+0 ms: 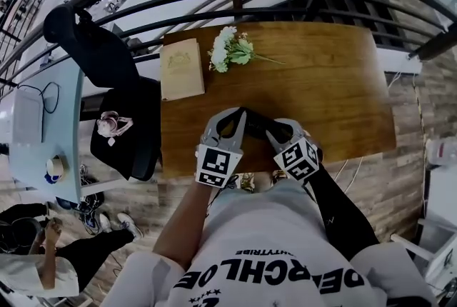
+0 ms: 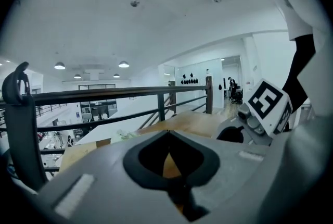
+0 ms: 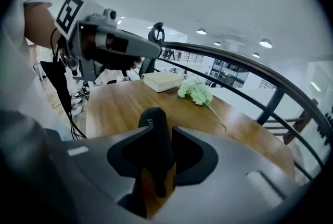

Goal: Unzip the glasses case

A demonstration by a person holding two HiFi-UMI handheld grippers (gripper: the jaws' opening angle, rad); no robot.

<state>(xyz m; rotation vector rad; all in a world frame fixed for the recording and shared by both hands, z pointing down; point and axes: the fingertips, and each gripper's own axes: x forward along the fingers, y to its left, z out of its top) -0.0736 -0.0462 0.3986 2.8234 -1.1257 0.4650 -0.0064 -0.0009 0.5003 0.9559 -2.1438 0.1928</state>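
Head view: a black, rounded glasses case (image 1: 254, 120) is held over the brown wooden worktop (image 1: 335, 84), near its front edge. One end is clamped by the right gripper (image 1: 277, 128). The jaws of the left gripper (image 1: 232, 120) are pressed together beside the case.

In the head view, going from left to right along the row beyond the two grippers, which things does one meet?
Pink item on the black chair → beige book → white flowers.
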